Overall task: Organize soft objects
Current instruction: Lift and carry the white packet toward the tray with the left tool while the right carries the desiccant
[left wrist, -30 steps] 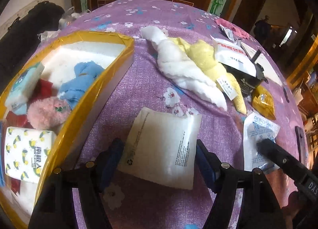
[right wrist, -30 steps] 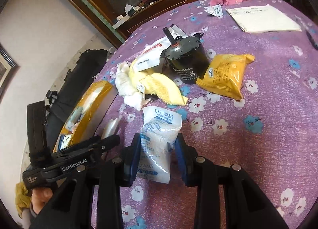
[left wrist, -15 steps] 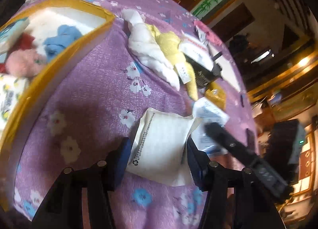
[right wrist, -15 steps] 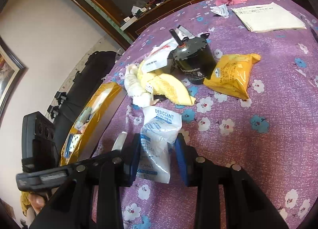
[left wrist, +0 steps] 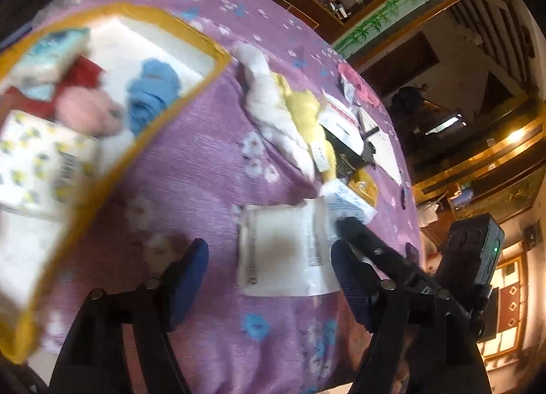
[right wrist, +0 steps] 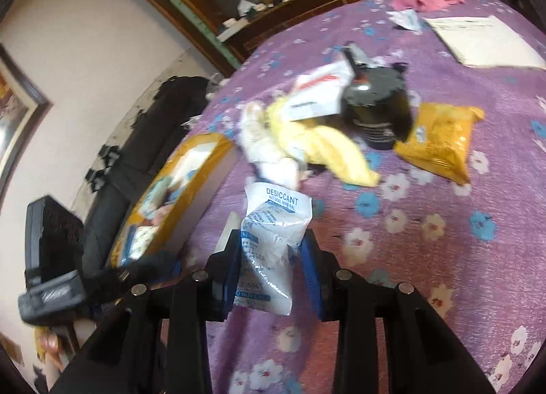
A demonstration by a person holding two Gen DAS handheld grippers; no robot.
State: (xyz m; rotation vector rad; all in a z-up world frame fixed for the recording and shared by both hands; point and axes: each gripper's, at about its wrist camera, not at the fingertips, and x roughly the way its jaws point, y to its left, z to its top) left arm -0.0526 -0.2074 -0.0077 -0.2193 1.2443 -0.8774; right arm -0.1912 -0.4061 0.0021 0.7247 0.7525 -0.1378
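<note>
The flat white rectangular sachet with printed text along its edges (left wrist: 283, 250) is seen lying on the purple floral tablecloth (left wrist: 211, 162), between the blue-padded fingers of the left gripper (left wrist: 269, 278). The left gripper is spread wide: its right pad is close to the sachet's right edge, though contact cannot be confirmed, while the left pad stands well apart from the sachet. The frame is motion-blurred.

Just beside the sachet, on its right, the clear plastic desiccant bag with blue lettering (right wrist: 273, 240) is clenched between the blue pads of the right gripper (right wrist: 271, 271). Both pads are pressed against the bag's sides, and its upper end, marked DESICCANT, projects forward past the fingertips.

Left of the sachet, the yellow-rimmed white box (left wrist: 218, 59) is set on the cloth. Inside it are seen a crumpled blue cloth (left wrist: 153, 93), a fluffy pink pom-pom (left wrist: 85, 114), a red item (left wrist: 82, 73), a tissue pack printed with yellow figures (left wrist: 37, 162) and a pale blue-and-white pack (left wrist: 51, 56).

Beyond the desiccant bag, a twisted white fluffy towel (right wrist: 262, 141) and a yellow fluffy towel (right wrist: 327, 148) lie touching one another. Behind these, a black cylindrical motor (right wrist: 378, 110) stands upright, with a white printed pouch (right wrist: 317, 97) leaning against it and an orange-yellow foil packet (right wrist: 440, 141) just beside it. Farther off, a white paper sheet (right wrist: 477, 42) and a pink cloth (right wrist: 423, 1) lie near the far table edge.
</note>
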